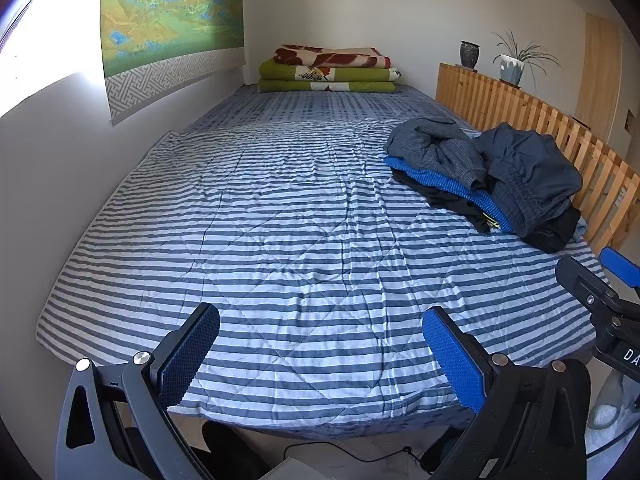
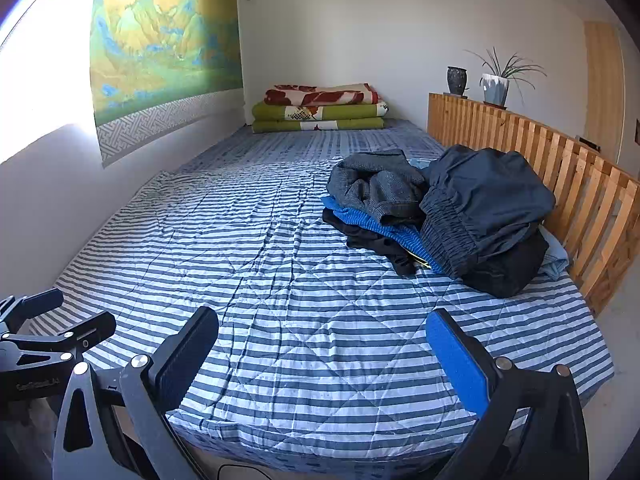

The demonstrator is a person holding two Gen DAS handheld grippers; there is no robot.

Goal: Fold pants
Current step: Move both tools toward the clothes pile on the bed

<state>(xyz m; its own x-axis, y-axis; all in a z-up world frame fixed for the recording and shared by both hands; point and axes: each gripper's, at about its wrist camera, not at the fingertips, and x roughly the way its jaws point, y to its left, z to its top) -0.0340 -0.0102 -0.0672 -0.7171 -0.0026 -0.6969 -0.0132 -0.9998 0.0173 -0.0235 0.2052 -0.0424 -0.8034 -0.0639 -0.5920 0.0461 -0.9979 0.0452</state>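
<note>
Striped bed (image 2: 280, 320) ahead; the pants (image 2: 480, 216) sit heaped among other clothes (image 2: 376, 196) by the slatted rail. With left tongs (image 1: 320, 356) and right tongs (image 2: 322, 360) both spread and empty, I might snag a neighbouring garment.

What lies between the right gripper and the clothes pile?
Only bare striped quilt lies between the right gripper and the clothes pile, seen clearly in the right wrist view.

- We hold the left gripper (image 1: 320, 350) above the striped quilt's (image 1: 280, 220) near edge, jaws wide apart, nothing between.
- Pile of crumpled pants (image 1: 492, 176) far right, beside the wooden rail (image 1: 560, 136).
- Right gripper (image 1: 608, 280) at right edge.
</note>
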